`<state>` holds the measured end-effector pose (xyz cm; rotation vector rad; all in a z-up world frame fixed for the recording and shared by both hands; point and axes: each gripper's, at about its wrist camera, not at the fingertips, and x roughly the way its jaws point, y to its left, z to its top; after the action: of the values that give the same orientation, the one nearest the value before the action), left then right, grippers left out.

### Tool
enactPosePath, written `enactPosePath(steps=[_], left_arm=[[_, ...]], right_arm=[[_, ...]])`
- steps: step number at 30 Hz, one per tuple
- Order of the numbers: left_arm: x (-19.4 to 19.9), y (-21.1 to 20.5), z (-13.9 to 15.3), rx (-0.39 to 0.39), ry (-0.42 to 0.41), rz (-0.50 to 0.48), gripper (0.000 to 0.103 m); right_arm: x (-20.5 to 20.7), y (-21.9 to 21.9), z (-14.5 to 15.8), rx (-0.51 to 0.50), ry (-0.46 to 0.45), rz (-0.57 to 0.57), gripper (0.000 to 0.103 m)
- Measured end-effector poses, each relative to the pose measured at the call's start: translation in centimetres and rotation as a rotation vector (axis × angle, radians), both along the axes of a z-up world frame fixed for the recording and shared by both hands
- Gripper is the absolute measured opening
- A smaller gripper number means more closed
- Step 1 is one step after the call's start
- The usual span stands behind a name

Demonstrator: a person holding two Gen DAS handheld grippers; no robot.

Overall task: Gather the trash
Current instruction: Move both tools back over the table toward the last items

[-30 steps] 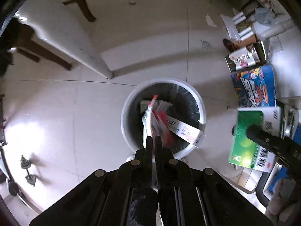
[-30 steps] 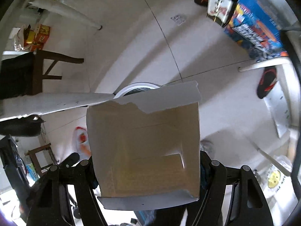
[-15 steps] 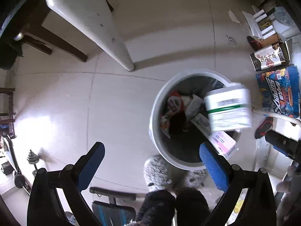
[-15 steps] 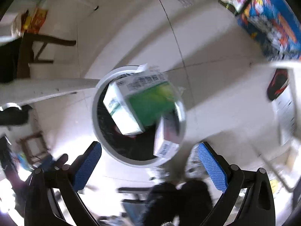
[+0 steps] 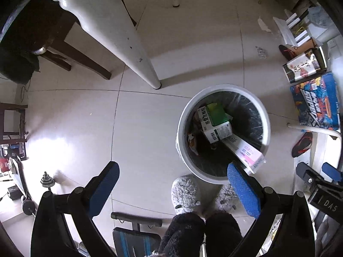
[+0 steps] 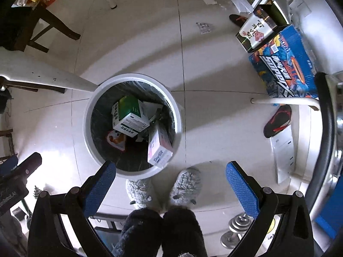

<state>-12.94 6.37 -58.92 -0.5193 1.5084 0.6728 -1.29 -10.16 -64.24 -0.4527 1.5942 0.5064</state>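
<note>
A round white trash bin [image 5: 182,128] [image 6: 178,111] with a black liner stands on the pale tiled floor. Inside it lie a green and white carton [image 5: 215,123] [image 6: 128,115], a pink and white box [image 5: 246,152] [image 6: 159,147] leaning on the rim, and a red snack wrapper [image 6: 115,139]. Both grippers point down at the floor. My left gripper [image 5: 172,189] is open and empty, with the bin ahead and to its right. My right gripper [image 6: 170,185] is open and empty, the bin just beyond its left fingertip.
A person's grey slippers [image 5: 185,192] [image 6: 188,185] stand close to the bin. White table legs [image 5: 128,49] [image 6: 49,81] slant nearby. Boxes, including a blue printed one [image 6: 283,62], a black-red shoe [image 6: 277,121] and paper scraps [image 6: 204,27] lie on the right. Dumbbells [image 6: 235,224] rest near the feet.
The left gripper opened and the red wrapper fell into the bin. The right gripper opened and the green and white carton dropped in. Both grippers have shifted over the floor since.
</note>
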Motion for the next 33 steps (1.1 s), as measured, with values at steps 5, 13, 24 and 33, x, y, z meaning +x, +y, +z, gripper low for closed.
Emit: enactPosePath(steps=[5, 13, 24, 33], left_arm=[[-0.3, -1.1, 3.9, 0.005, -0.021, -0.011, 0.103], [-1.5, -2.8, 11.4, -0.006, -0.043, -0.020, 0.103], [-3.5, -4.6, 23.9, -0.010, -0.108, -0.057, 0.103], [-4.2, -4.3, 32.5, 0.045, -0.170, -0.091, 0.103]], right_arm=[[-0.8, -0.7, 4.5, 0.018, -0.027, -0.002, 0.103], [-2.4, -2.1, 13.1, 0.045, -0.051, -0.007, 0.103], [-4.9, -4.4, 28.5, 0.108, -0.066, -0.005, 0.103], [-6.1, -5.0, 38.8, 0.155, -0.075, -0.038, 0.103]])
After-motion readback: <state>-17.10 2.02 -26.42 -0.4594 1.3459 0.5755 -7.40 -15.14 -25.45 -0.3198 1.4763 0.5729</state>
